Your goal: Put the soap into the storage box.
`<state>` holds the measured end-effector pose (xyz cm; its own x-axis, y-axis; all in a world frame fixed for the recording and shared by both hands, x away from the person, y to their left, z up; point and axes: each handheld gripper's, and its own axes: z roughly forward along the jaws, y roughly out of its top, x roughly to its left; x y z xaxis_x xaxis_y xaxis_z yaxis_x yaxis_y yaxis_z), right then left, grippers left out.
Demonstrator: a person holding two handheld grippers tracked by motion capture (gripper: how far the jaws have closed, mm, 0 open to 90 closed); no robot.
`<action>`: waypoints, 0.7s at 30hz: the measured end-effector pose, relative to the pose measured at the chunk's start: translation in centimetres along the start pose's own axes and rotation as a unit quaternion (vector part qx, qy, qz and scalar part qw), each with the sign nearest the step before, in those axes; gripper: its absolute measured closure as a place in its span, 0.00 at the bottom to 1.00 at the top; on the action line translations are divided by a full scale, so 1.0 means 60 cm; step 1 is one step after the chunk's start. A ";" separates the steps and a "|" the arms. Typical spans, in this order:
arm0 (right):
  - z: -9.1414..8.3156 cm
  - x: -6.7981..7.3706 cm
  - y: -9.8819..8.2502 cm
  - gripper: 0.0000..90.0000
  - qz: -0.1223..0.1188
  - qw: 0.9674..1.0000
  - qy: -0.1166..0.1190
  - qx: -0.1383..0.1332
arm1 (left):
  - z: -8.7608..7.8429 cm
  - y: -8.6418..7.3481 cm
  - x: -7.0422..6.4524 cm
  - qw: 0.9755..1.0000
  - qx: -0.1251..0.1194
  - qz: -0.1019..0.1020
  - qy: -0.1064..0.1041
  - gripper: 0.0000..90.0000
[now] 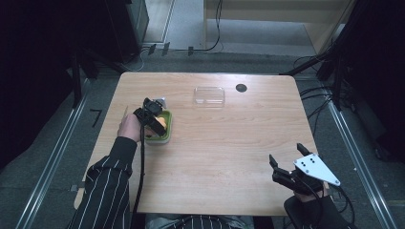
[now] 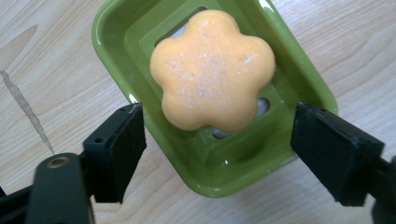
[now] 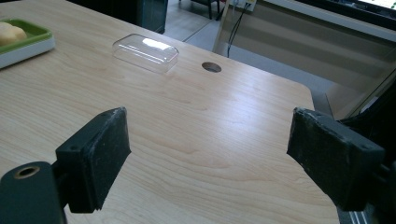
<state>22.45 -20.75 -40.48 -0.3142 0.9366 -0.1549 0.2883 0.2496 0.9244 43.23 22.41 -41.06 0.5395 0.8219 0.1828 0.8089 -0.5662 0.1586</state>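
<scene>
Left gripper view: left gripper (image 2: 217, 154) w/ jaws spread, gripping nothing, just above the green rectangular plastic soap dish (image 2: 116, 56); the orange flower-shaped soap bar (image 2: 212, 70) lies inside the dish. Right gripper (image 1: 288, 162) spread too, well apart from the dish. Clear plastic rectangular lid (image 1: 209, 95) lies beyond the dish.

A: Where is the left gripper (image 1: 154, 116)?
B: It hangs directly above the soap dish (image 2: 299, 79), pointing down. Its jaws stand apart, one on each side of the dish, touching nothing.
A: And the arm?
B: The striped sleeve (image 1: 107, 183) comes up toward the dish from the near edge.
A: The right gripper (image 1: 285, 163)?
B: Well apart from the dish, to its right, jaws wide and empty.
</scene>
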 end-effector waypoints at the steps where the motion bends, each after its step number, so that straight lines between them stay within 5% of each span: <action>1: 0.000 0.001 0.000 0.15 -0.001 1.000 0.000 0.000 | -0.005 -0.004 0.000 1.000 -0.004 -0.002 0.000 0.16; 21: 0.000 0.001 0.001 0.15 0.000 1.000 0.000 -0.001 | -0.032 -0.070 -0.015 1.000 -0.012 -0.017 0.003 0.09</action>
<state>22.46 -20.66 -40.47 -0.3136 0.9368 -0.1552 0.2864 0.2491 0.9251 38.89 23.95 -40.05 0.5101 0.8406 0.1822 0.8208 -0.5390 0.1891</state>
